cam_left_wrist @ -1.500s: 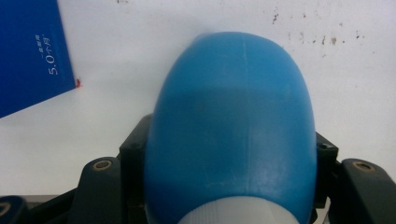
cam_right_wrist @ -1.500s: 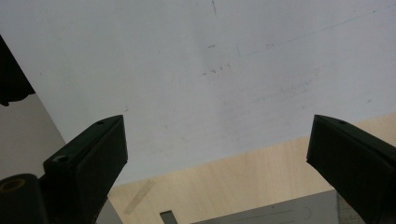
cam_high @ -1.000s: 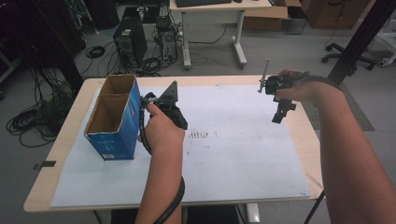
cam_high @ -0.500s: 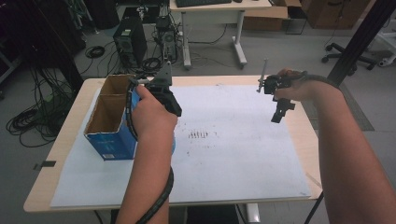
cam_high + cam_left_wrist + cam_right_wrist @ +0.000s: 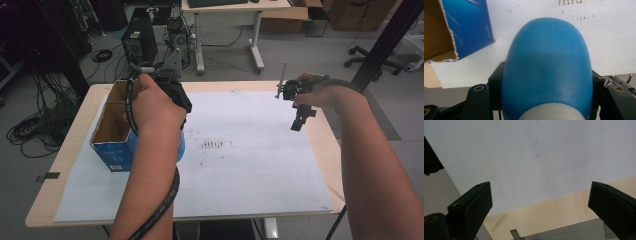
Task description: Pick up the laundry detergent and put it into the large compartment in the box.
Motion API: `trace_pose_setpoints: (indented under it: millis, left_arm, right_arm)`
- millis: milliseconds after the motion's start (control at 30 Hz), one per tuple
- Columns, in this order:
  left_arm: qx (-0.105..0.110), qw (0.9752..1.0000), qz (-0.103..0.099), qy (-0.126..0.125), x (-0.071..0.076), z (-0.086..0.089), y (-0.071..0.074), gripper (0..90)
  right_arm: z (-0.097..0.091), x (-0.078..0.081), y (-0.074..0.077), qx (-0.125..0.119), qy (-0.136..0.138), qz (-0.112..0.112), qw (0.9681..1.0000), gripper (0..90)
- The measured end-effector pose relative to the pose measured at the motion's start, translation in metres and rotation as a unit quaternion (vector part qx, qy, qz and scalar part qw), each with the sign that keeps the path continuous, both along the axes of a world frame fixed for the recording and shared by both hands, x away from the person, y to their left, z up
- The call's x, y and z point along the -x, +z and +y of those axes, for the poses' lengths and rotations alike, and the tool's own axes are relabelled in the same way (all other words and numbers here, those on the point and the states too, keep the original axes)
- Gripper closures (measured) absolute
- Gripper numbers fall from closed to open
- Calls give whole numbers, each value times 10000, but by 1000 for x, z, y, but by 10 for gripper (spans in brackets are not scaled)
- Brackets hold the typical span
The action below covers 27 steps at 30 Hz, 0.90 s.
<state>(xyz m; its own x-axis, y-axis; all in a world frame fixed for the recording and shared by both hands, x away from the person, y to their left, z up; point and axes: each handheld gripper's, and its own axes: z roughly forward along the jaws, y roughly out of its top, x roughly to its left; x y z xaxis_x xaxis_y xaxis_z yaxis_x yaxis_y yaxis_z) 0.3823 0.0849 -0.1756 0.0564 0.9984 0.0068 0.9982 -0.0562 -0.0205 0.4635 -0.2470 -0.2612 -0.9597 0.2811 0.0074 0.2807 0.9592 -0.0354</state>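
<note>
left gripper point(image 5: 172, 107) grasps a blue bottle point(image 5: 546, 67), lifted beside the open blue box point(image 5: 112, 135) on the table; right gripper point(image 5: 541, 202) hangs empty, jaws wide. likely next: aim it over the box's opening.

Blue plastic bottle point(image 5: 547, 67): smooth rounded body, moulding seam down middle, white cap end nearest camera. Clamped between left gripper's jaws, held in air above white paper sheet, just beside open blue cardboard box point(image 5: 112, 132).

Both grippers point(image 5: 170, 90) point(image 5: 297, 107) were black, brass-ringed screw holes on the jaws; a ribbed black cable point(image 5: 167, 200) trailed along the bare left forearm.
</note>
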Motion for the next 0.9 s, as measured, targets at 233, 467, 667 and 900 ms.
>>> trace_pose_setpoints:
  millis: [233, 467, 667, 900]
  left_arm:
    - [-51, 9999, -110, -14, 1, 1, 23, 378]
    - [0, 9998, -222, -24, 3, 4, 48, 378]
    - [40, 9995, -308, 66, 2, 14, 65, 378]
    - [-59, 9990, -362, 236, -2, 28, 85, 379]
  right_arm:
    - [0, -2, -1, -18, -29, 35, 10000, 52]
    - [0, -3, 1, -21, -40, 21, 10000, 52]
    - [-3, -3, 4, -74, -56, 6, 10000, 52]
    - [-7, -4, 4, -90, -117, 0, 9999, 52]
